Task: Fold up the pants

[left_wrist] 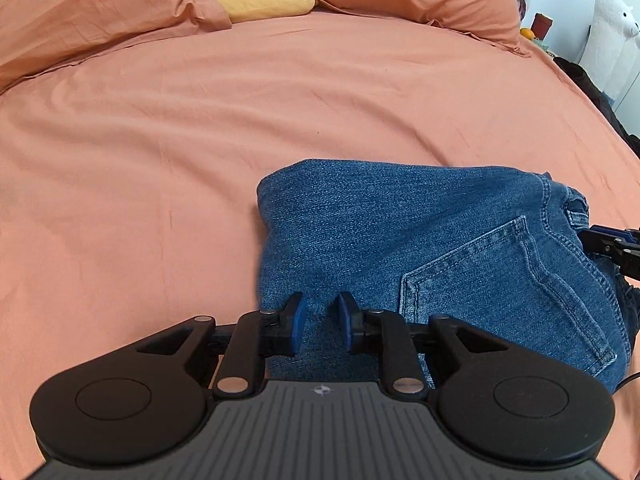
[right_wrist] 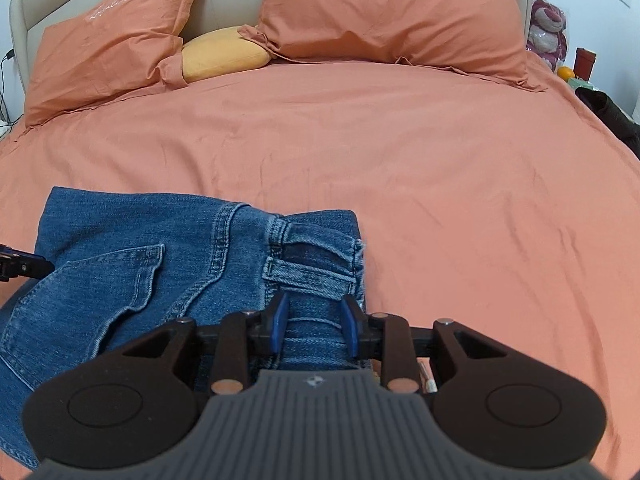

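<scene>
Folded pants (left_wrist: 400, 240) lie on bed (left_wrist: 200, 140), pillows (right_wrist: 380, 12) behind.

Left gripper (left_wrist: 321, 322): tilted steeply down over the near-left edge of the folded jeans (left_wrist: 420, 248), blue fingers (left_wrist: 297, 320) narrowly apart, denim between them.
Right gripper (right_wrist: 316, 322): angled down at the jeans' waistband end, fingers flanking a bunched fold of denim.
</scene>
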A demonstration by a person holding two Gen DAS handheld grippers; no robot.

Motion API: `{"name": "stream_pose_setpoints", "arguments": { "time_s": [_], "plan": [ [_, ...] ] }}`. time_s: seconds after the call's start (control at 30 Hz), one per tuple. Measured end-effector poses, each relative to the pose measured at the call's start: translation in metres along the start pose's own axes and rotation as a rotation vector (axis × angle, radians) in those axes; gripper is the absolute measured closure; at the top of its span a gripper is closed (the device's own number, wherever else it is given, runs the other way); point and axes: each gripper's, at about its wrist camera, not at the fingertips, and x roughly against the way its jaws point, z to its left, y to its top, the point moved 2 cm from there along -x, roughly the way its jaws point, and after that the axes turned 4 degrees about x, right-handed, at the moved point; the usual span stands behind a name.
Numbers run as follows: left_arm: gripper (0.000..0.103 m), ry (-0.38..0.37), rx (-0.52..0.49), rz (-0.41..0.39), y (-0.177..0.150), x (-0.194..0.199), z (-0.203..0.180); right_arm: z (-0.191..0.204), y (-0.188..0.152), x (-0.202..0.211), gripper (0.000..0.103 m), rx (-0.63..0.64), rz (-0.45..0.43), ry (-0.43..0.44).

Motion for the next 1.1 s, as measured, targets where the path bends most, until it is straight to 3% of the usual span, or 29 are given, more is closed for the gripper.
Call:
{"name": "stream_pose_setpoints", "arguments": {
  "time_s": [0.07,0.1,0.2,0.27,0.33,0.37,0.63,0.77,0.8,0.9,1.1],
  "plan": [
    [0.074,-0.007,0.002,-0.012,-0.001,0.007,0.001,-0.003,0.001,0.007,0.072,-0.011,-0.005,0.012],
    [0.070,-0.010,0.008,-0.010,-0.002,0.011,0.003,-0.006,0.001,0.011,0.064,-0.021,-0.005,0.016],
    [0.049,-0.030,0.053,-0.008,-0.009,0.025,0.011,-0.017,-0.004,0.025,0.040,-0.068,-0.008,0.020],
    [0.036,-0.076,0.113,-0.004,-0.016,0.033,0.020,-0.029,-0.011,0.034,0.035,-0.123,-0.007,0.033],
    [0.034,-0.127,0.196,0.013,-0.025,0.038,0.031,-0.042,-0.019,0.038,0.025,-0.192,0.016,0.070],
    [0.033,-0.156,0.238,0.026,-0.028,0.038,0.037,-0.048,-0.024,0.038,0.024,-0.232,0.026,0.092],
    [0.033,-0.363,0.523,0.098,-0.068,0.013,0.067,-0.083,-0.072,0.014,0.024,-0.598,0.115,0.316],
    [0.033,-0.429,0.597,0.089,-0.077,0.001,0.072,-0.088,-0.080,0.000,0.025,-0.668,0.118,0.407],
    [0.034,-0.438,0.607,0.086,-0.078,-0.001,0.071,-0.088,-0.081,-0.003,0.031,-0.683,0.117,0.429],
    [0.044,-0.429,0.608,0.088,-0.077,-0.004,0.070,-0.086,-0.083,-0.012,0.047,-0.718,0.113,0.476],
    [0.082,-0.365,0.565,0.093,-0.067,0.010,0.053,-0.075,-0.075,-0.002,0.073,-0.664,0.089,0.475]
  ]
}}
